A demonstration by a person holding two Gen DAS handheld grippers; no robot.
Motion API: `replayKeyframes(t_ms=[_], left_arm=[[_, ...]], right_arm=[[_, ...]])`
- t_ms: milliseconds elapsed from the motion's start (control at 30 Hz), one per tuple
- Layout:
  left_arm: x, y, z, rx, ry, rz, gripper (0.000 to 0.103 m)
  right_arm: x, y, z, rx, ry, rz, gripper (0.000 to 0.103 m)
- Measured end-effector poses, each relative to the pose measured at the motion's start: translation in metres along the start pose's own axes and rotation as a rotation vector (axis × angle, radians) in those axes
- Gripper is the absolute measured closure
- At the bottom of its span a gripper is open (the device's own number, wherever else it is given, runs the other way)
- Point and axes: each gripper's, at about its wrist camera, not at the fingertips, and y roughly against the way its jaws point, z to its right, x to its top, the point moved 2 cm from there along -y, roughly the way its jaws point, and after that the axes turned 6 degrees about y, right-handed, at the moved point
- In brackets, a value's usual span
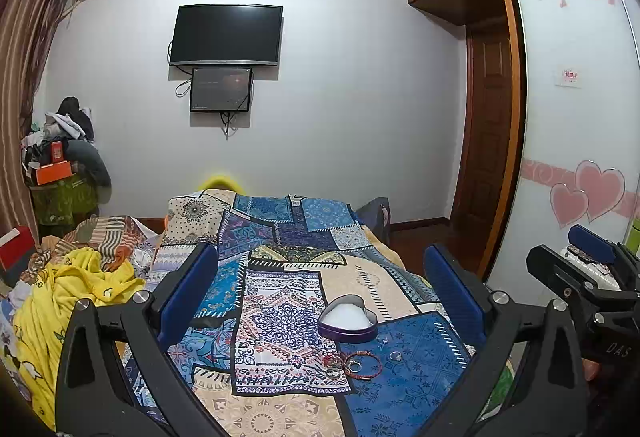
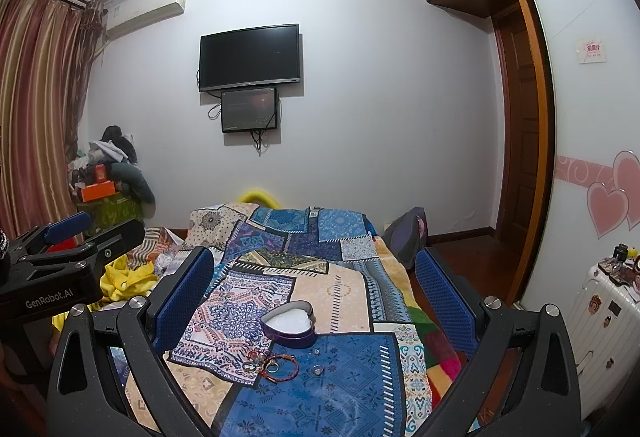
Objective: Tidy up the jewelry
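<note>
An open purple heart-shaped box (image 1: 348,319) with white lining lies on the patterned cloth; it also shows in the right wrist view (image 2: 289,323). In front of it lie red cord bracelets (image 1: 362,365) (image 2: 280,367), small rings among them (image 1: 354,366) (image 2: 272,368), and a single silver ring (image 1: 395,356) (image 2: 318,370) to the right. My left gripper (image 1: 322,295) is open and empty, held above the cloth near the jewelry. My right gripper (image 2: 314,297) is open and empty, at a similar height. Each gripper shows at the edge of the other's view.
The patterned blue and beige cloth (image 1: 280,277) covers a raised surface. Yellow clothing (image 1: 68,289) is piled at the left. A white suitcase (image 2: 596,313) stands at the right by a wardrobe door (image 2: 580,117). A TV (image 1: 226,35) hangs on the far wall.
</note>
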Motion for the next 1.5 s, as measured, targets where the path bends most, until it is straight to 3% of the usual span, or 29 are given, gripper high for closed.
replayKeyframes(t_ms=[1067,1300,1500], left_arm=[[-0.003,-0.015,0.002,-0.014,0.001,-0.03,0.0],[-0.013,-0.041,-0.01,-0.002,0.016,-0.099,0.0],[-0.035,-0.081,-0.033,0.041,0.066,-0.21,0.0]], right_arm=[[-0.007,-0.011,0.0,0.002,-0.002,-0.039,0.003],[-0.02,-0.031,0.004,-0.001,-0.005,-0.107,0.003],[-0.044,-0.057,0.011,-0.019,-0.006,-0.217,0.003]])
